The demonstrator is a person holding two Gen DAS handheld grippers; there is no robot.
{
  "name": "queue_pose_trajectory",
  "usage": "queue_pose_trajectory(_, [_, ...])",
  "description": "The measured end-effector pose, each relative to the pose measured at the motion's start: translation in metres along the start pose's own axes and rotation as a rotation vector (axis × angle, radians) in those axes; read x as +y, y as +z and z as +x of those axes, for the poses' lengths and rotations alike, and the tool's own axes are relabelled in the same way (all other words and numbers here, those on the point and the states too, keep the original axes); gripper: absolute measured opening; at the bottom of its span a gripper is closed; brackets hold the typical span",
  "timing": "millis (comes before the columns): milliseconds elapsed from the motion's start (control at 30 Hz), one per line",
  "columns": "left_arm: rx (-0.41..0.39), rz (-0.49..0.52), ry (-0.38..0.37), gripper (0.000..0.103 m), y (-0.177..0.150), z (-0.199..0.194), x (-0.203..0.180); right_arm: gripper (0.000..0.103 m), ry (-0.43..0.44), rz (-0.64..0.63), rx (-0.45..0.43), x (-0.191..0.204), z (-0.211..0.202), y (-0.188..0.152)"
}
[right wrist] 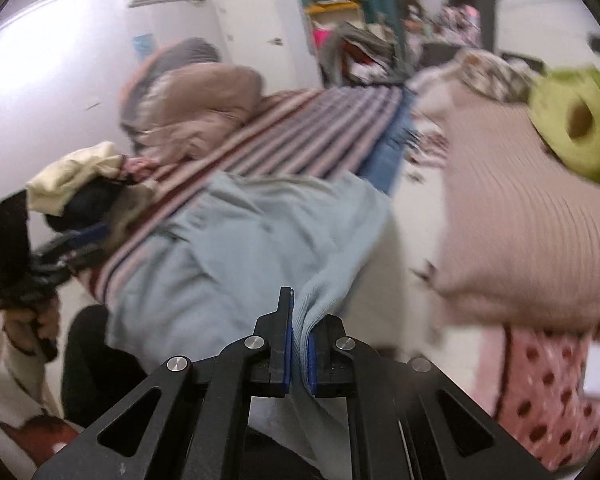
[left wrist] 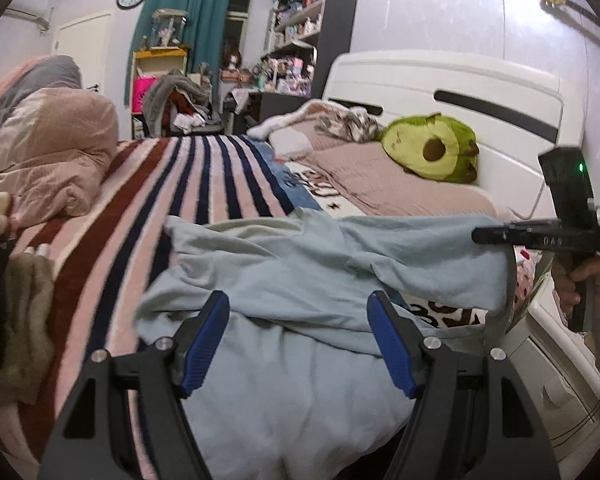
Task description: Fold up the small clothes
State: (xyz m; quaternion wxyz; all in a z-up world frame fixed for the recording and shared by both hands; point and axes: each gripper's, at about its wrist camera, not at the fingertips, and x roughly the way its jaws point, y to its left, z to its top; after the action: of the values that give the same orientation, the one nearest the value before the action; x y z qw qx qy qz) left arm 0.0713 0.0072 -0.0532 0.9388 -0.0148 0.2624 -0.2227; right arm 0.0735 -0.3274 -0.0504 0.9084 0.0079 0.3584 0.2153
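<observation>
Light blue garment [left wrist: 300,264] lies spread across the near part of the bed, partly on the striped blanket [left wrist: 148,208] and partly on the white printed sheet, rumpled w/ a fold ridge running across its middle.

Left gripper [left wrist: 298,338] sits low over the garment's near portion, pointing fwd along the bed toward the far room. Its blue-padded fingers [left wrist: 204,344] are spread wide apart, nothing between them; cloth shows under and between the pads, but contact can't be told from this view.

Right gripper [right wrist: 300,344] is at the garment's right edge, on the headboard side. In its own view the jaws are pressed together on a bunched fold of the blue fabric, which drapes from the pinch back toward the bed. In the left wrist view that gripper [left wrist: 496,236] appears side-on, horizontal, tip at the cloth's upper right corner, that edge raised off the sheet and hanging down below it. Person's right hand [left wrist: 584,280] wraps the handle below, fist upright.

Right wrist view is motion-blurred. Left hand [right wrist: 28,320] shows at its left edge, gripping its handle.

Avocado plush [left wrist: 432,148] rests on the beige pillow [left wrist: 396,184] by the white headboard [left wrist: 460,92], well apart from the garment. Pink duvet [left wrist: 52,152] bunched at the far left.
</observation>
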Motion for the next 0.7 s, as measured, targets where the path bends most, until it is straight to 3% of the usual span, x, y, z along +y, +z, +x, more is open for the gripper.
queue_pose_trajectory(133, [-0.029,-0.034,0.023,0.069,-0.01,-0.027,0.028,0.001,0.043,-0.103,0.021,0.056,0.026,0.03])
queue_pose_trajectory(367, [-0.039,-0.096,0.085,0.072,-0.034,-0.053,0.07,0.001,0.164,-0.187,0.19,0.137,0.132,0.04])
queue_pose_trajectory(633, [0.016,-0.141,0.096,0.072,-0.05,-0.041,0.099,0.007,0.211,-0.172,0.34,0.165,0.221,0.016])
queue_pose_trajectory(700, [0.032,-0.14,0.086,0.072,-0.051,-0.034,0.1,0.017,0.229,-0.146,0.352,0.163,0.227,0.012])
